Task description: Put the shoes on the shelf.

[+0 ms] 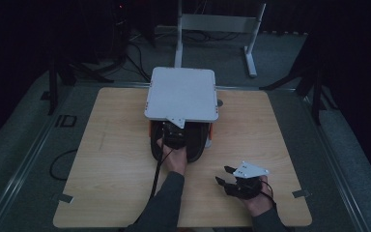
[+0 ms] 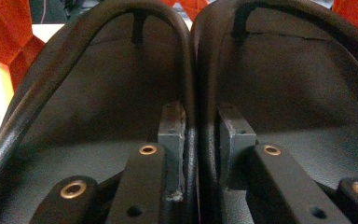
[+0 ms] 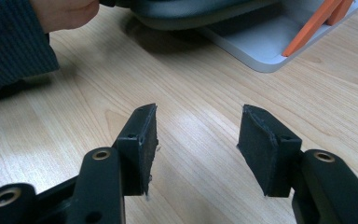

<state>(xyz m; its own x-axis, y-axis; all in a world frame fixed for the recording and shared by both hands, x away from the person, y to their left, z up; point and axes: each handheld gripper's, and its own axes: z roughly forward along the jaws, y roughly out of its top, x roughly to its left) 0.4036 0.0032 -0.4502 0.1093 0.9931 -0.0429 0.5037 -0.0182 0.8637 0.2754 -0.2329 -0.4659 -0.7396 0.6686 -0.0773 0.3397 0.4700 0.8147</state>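
The left tool point(image 1: 174, 137) sits near the middle of the tabletop point(image 1: 116, 159), under the front edge of a white shelf rack point(image 1: 182, 94) with orange legs. In the left gripper view its two jaws reach inside a pair of black shoes point(image 2: 191, 74), one jaw in each shoe, and pinch the two inner walls together. The shoes sit side by side, touching. The right tool point(image 1: 228, 180) is at about 4 o'clock from the shoes, well apart from them, low over the bare wood. Its jaws are open and hold nothing.
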